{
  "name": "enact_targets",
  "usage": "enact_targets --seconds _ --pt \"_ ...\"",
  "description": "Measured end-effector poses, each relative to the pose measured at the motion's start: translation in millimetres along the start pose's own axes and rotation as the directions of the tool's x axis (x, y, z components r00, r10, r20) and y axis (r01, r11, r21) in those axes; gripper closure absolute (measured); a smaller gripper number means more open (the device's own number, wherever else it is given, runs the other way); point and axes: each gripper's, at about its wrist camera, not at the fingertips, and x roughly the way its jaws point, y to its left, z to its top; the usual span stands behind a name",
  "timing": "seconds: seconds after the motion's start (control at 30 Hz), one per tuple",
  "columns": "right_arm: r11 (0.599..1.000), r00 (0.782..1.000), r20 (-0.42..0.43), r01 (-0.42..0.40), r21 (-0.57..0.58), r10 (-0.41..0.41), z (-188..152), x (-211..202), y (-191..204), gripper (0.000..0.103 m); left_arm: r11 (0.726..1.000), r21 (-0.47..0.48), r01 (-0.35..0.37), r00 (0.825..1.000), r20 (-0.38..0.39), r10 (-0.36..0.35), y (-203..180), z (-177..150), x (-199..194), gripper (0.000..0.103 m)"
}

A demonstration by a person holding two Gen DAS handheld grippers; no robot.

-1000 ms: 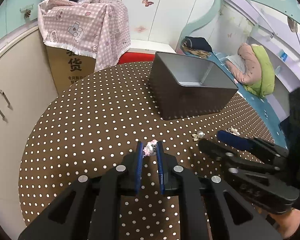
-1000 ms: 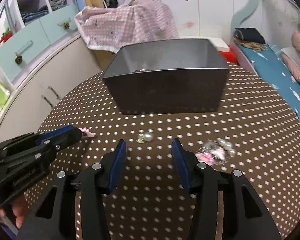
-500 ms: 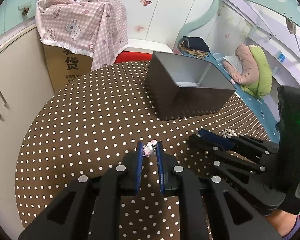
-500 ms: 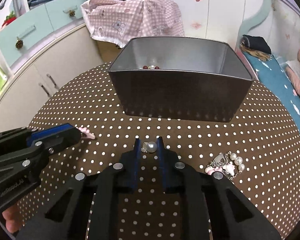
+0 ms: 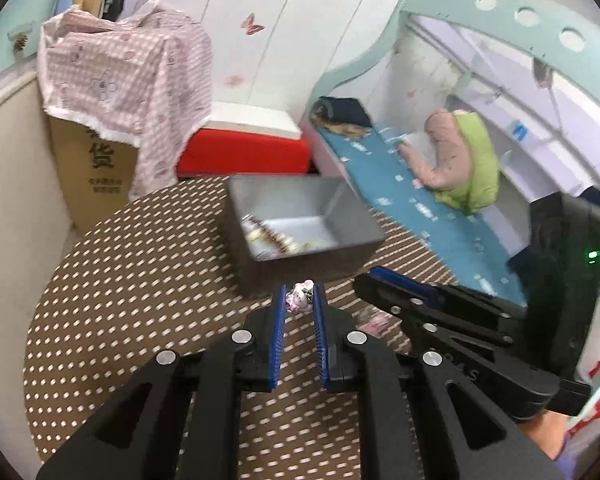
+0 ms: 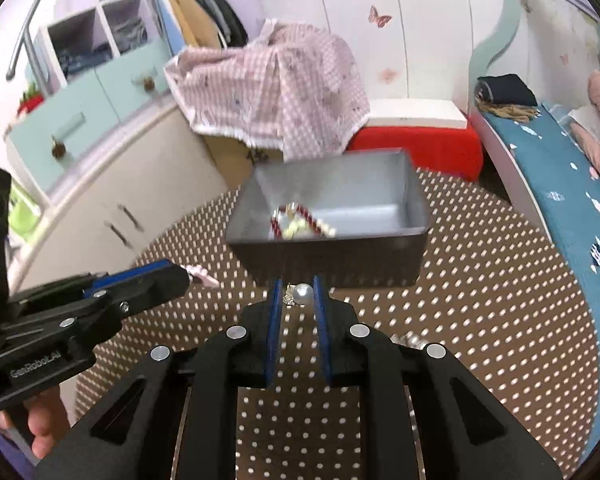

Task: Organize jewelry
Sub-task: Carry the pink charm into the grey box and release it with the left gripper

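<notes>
My left gripper (image 5: 299, 300) is shut on a small pink-and-white charm (image 5: 299, 298) and holds it above the dotted table, just short of the dark metal box (image 5: 300, 256). My right gripper (image 6: 295, 294) is shut on a pearl earring (image 6: 302, 294), also raised just in front of the box (image 6: 332, 258). The box holds a red bead necklace (image 6: 296, 218) and pale pieces. A pink and pearl jewelry cluster (image 5: 374, 320) lies on the table between the grippers. The left gripper shows in the right wrist view (image 6: 180, 276) and the right in the left wrist view (image 5: 366, 280).
The round table (image 6: 480, 300) has a brown white-dotted cloth. Behind it stand a cardboard box under a pink checked cloth (image 5: 128, 76), a red stool (image 5: 244, 154), cabinets (image 6: 112, 184) on the left and a bed (image 5: 400, 184) on the right.
My right gripper closed on the pearl earring and lifted it off the table. Both grippers rose and moved toward the box, so its inside now shows.
</notes>
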Motion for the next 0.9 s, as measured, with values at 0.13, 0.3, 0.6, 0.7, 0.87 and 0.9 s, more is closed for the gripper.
enact_targets --seconds 0.13,0.3,0.6,0.7,0.87,0.9 --pt "0.999 0.999 0.032 -0.009 0.033 0.008 20.6 -11.6 -11.9 0.086 1.000 0.015 0.022 0.999 0.023 -0.022 -13.7 22.3 -4.5 0.091" --pt "0.997 0.998 0.055 -0.014 0.076 0.010 37.1 -14.7 -23.2 0.086 1.000 0.016 0.003 1.000 0.031 -0.003 -21.1 47.2 2.2 0.091" --pt "0.991 0.999 0.037 -0.026 0.132 0.021 51.6 3.6 -36.4 0.086 0.999 -0.037 -0.036 0.997 -0.065 0.034 -8.1 63.5 42.6 0.091" --pt "0.989 0.999 0.022 -0.031 0.145 0.028 52.6 11.2 -38.8 0.086 0.997 -0.035 -0.062 0.993 -0.101 0.058 -5.3 61.4 56.9 0.091" --pt "0.988 1.000 -0.002 -0.026 0.150 0.027 53.3 23.6 -39.7 0.086 0.996 -0.029 -0.088 0.987 -0.134 0.084 -2.4 54.1 71.6 0.091" --pt "0.988 1.000 -0.006 -0.025 0.149 0.026 53.0 25.3 -40.1 0.086 0.995 -0.032 -0.092 0.987 -0.138 0.086 -1.5 52.9 73.2 0.091"
